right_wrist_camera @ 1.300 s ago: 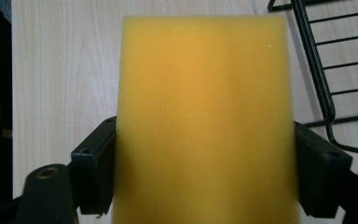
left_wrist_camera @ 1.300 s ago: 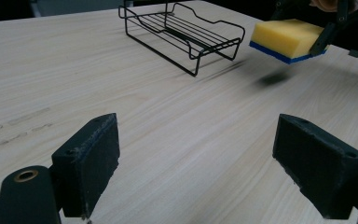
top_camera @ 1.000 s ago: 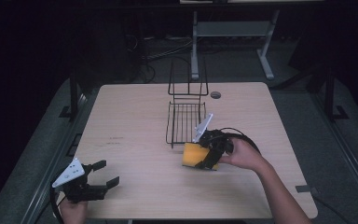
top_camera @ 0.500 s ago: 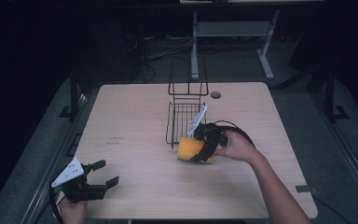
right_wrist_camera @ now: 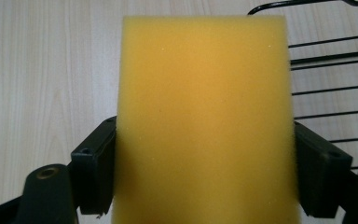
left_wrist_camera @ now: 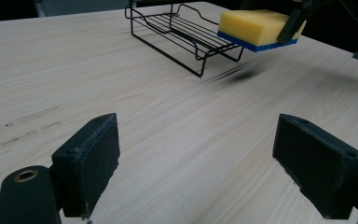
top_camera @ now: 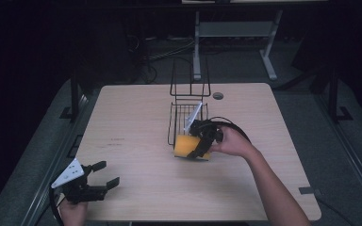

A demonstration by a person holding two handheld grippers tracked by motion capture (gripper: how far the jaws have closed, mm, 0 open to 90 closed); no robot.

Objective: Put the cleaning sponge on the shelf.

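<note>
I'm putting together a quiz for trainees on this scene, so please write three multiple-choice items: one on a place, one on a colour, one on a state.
1. Where is the sponge?
A. lying flat inside the wire rack
B. held up off the table at the near end of the wire rack
C. beside the left hand-held gripper

2. What colour is the thin layer on the sponge's underside?
A. blue
B. red
C. white

3. How is the left hand-held gripper?
A. shut on the sponge
B. shut on nothing
C. open, holding nothing

Answers: 1 B, its shadow falls on the table below it in the left gripper view; 2 A, a blue edge shows there; 3 C, bare wood shows between its jaws.
</note>
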